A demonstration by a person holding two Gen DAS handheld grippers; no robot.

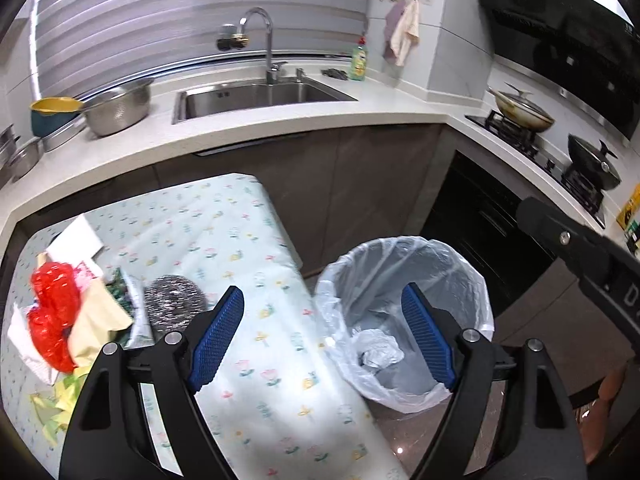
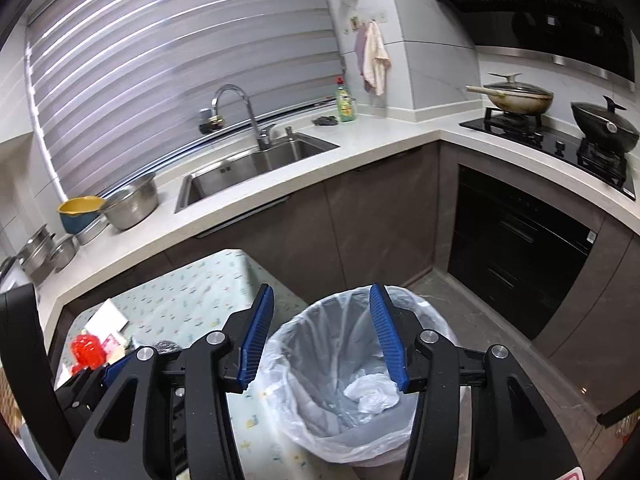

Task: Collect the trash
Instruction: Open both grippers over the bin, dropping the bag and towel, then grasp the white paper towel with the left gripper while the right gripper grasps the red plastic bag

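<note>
A bin lined with a clear bag stands on the floor right of a small table with a floral cloth. A crumpled white bag lies at the bin's bottom, also in the right wrist view. A trash pile lies on the table's left: red netting, beige paper, a steel scourer, white paper, yellow-green scraps. My left gripper is open and empty over the table's right edge. My right gripper is open and empty above the bin.
A white L-shaped counter carries a sink, steel bowls, a soap bottle and a hob with two pans. Dark cabinets and an oven stand beyond the bin. The other gripper's body juts in at right.
</note>
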